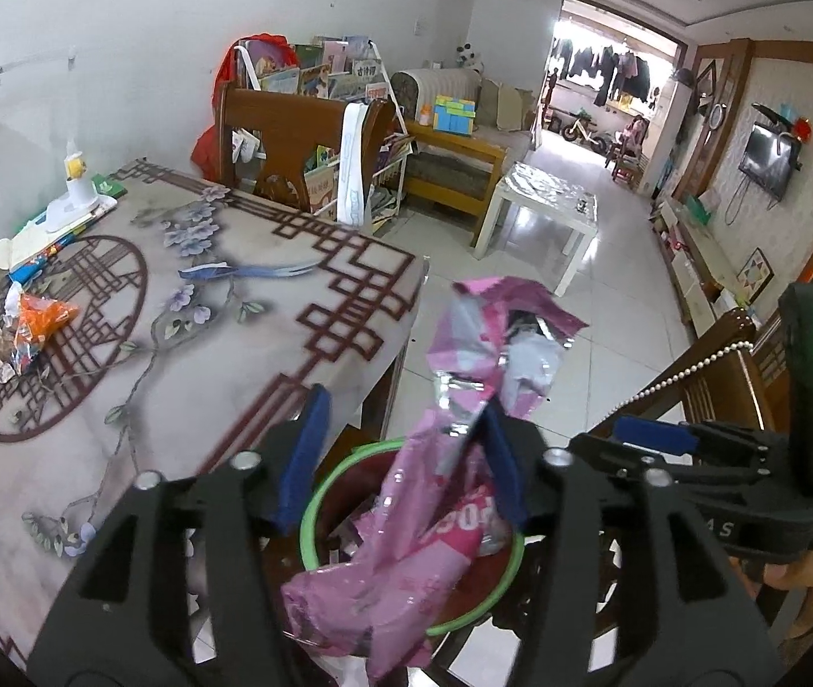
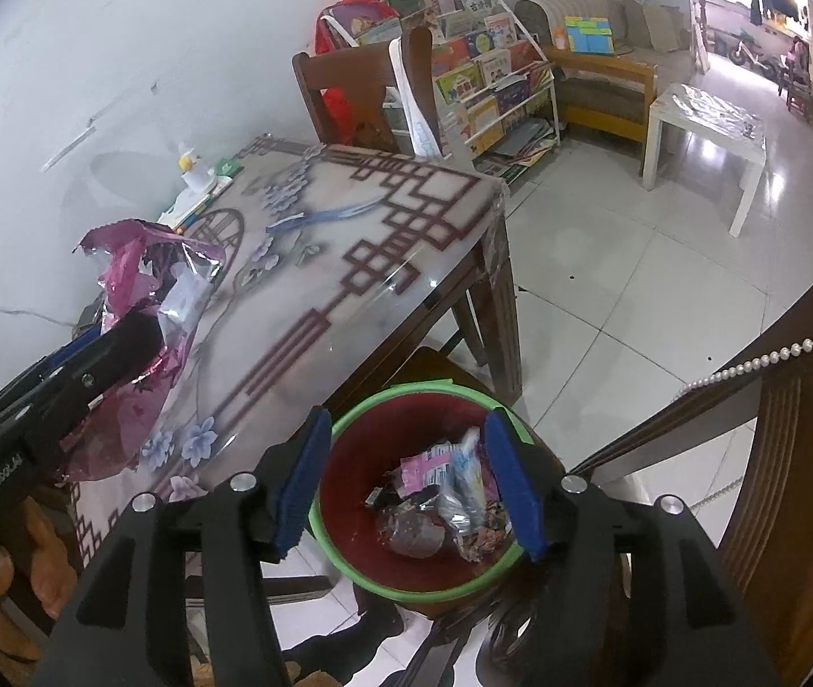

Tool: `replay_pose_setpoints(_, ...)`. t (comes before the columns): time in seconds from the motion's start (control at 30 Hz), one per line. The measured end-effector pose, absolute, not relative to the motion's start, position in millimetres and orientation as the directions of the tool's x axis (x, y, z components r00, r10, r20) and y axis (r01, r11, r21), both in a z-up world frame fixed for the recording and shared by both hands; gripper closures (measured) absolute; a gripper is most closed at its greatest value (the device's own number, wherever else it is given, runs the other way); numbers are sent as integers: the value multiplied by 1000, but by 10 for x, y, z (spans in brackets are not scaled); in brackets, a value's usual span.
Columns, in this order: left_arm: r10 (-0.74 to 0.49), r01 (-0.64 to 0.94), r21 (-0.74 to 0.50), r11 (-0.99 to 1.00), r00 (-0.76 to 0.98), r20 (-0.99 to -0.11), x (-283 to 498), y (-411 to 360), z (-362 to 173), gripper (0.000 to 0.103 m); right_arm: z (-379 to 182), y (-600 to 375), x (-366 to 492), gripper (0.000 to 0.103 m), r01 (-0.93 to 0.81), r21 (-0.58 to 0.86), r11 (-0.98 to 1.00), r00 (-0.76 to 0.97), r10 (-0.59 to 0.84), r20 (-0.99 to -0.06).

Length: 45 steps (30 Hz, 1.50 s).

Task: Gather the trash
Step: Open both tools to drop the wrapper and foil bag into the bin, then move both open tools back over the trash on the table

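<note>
A large crumpled pink foil wrapper [image 1: 452,435] hangs between the fingers of my left gripper [image 1: 401,452], above a red bin with a green rim [image 1: 315,492]. The jaws stand wide apart and the wrapper only leans on the right pad [image 1: 501,458]. In the right wrist view the same wrapper [image 2: 149,292] shows at the left gripper [image 2: 120,343]. My right gripper [image 2: 406,475] is open and empty above the bin [image 2: 360,435], which holds several wrappers [image 2: 441,492]. More trash, an orange bag and paper scraps [image 1: 23,332], lies on the table's left.
The patterned table [image 1: 189,343] has a lamp and books [image 1: 68,200] at its far edge. A wooden chair [image 1: 292,143] and a bookshelf [image 2: 492,91] stand behind it. A chair back with a pearl string [image 2: 778,378] is on the right. A white side table [image 1: 544,212] stands on the tiled floor.
</note>
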<state>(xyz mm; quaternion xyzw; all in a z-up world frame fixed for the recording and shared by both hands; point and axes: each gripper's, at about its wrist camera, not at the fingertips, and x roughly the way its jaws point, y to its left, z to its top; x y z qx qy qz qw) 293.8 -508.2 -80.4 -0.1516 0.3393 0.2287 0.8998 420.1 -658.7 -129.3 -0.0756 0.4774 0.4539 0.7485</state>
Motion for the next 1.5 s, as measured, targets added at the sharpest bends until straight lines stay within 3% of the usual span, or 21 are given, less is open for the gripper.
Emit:
replay_pose_setpoints(0.13, 310, -513, -121, 850, 671, -673, 2928, -5077, -795, 42, -1290, -6596, 4215, 46, -746, 317, 586, 143, 605, -783)
replay_pose_setpoints(0.23, 315, -513, -118, 850, 675, -667, 2915, -5072, -783, 29, -1257, -6625, 4224, 46, -738, 318, 595, 165, 616, -771)
replay_pose_setpoints(0.43, 310, -495, -111, 862, 688, -656, 2896, -5096, -747, 20, -1137, -6731, 4269, 46, -712, 346, 610, 218, 661, -718)
replay_pose_setpoints(0.67, 293, -472, -106, 875, 691, -661, 2885, -5149, -758, 20, -892, -6667, 4155, 44, -734, 405, 546, 197, 741, -642)
replay_pose_setpoints(1.17, 295, -473, -112, 874, 699, -652, 2777, -5107, -740, 18, -852, -6640, 4104, 42, -720, 381, 580, 232, 719, -655)
replay_pose_setpoints(1.5, 368, -545, -109, 831, 687, -627, 2376, -4702, -650, 13, -747, -6259, 3859, 39, -770, 345, 537, 204, 720, -664)
